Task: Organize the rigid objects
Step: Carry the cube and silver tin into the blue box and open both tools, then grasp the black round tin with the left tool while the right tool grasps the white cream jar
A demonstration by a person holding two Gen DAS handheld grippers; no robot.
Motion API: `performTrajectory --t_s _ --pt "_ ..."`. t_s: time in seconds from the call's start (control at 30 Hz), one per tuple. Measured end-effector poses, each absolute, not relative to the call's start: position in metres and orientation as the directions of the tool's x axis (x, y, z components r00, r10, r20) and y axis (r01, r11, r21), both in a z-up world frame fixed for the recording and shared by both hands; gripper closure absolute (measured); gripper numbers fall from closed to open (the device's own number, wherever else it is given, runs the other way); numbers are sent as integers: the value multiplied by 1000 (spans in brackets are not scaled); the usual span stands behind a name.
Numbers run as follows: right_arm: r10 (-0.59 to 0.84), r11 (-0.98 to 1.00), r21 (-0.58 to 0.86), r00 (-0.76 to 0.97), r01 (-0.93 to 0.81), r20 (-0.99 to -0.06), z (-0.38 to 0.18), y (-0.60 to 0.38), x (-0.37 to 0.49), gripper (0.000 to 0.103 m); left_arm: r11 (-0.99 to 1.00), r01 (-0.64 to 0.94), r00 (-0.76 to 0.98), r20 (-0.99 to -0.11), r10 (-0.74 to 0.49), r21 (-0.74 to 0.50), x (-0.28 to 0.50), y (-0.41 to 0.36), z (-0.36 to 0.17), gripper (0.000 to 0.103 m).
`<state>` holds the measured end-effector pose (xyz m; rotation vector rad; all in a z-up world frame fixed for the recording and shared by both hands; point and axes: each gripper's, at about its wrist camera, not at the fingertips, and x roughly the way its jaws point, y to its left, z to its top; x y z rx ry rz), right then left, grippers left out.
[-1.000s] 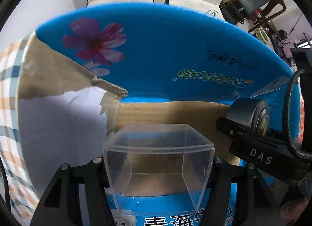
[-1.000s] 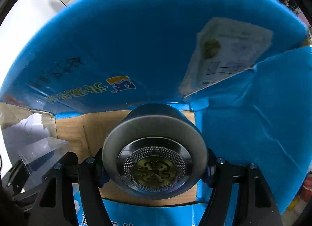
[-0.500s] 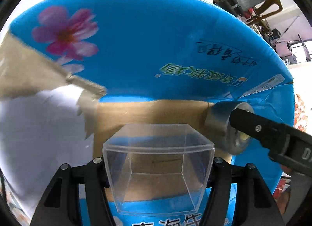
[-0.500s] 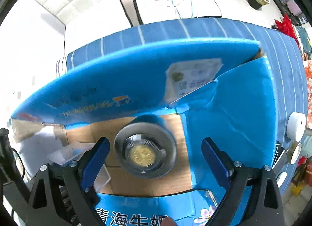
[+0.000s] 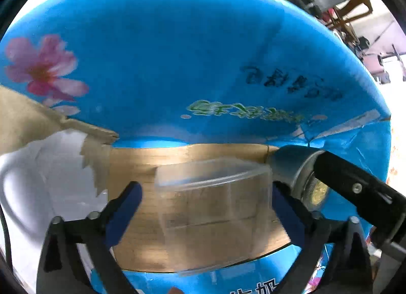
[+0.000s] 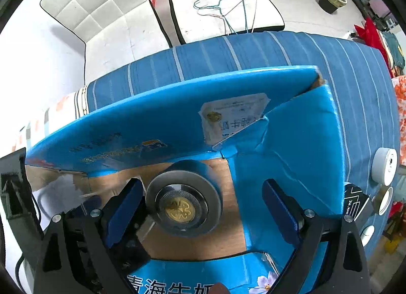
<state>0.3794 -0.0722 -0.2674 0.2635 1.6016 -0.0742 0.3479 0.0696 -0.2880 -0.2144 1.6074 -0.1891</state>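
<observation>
L gripper (image 5: 203, 207) jaws spread, clear tub (image 5: 215, 207) loose between them on blue box (image 5: 177, 60) floor; R gripper (image 6: 200, 207) also released, metal tin (image 6: 184, 202) just beside tub, on same floor.

Clear container (image 5: 213, 202) and round tin (image 6: 184, 201) side by side in the cardboard box (image 6: 177, 121), tin to the right

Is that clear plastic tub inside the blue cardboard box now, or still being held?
Inside. The clear plastic tub rests on the brown floor of the blue cardboard box, and the left gripper stands open around it.
</observation>
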Motion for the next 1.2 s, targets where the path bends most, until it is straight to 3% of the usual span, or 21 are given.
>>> performTrajectory --t_s 0.17,0.4,0.5,0.63,0.97,1.2 --pt "144 972 140 -8 191 -990 -251 -84 365 6 972 -13 -16 -972 -234 -234 343 78 -265 0" --pt "49 999 50 85 9 -995 -210 -83 318 6 991 27 93 -987 -129 -127 305 95 -214 0" --pt "76 997 74 92 -20 -993 -200 -82 290 0 994 22 134 -985 -106 -104 282 108 -192 0" --pt "110 993 105 121 -49 -987 -184 -73 260 0 997 16 160 -984 -80 -79 251 116 -189 0" --pt "144 986 119 243 -116 -959 -112 -56 194 0 1000 14 295 -955 -27 -24 214 100 -119 0" --pt "243 967 208 296 -144 -924 -61 -64 152 0 999 43 366 -930 -31 -17 179 90 -71 0"
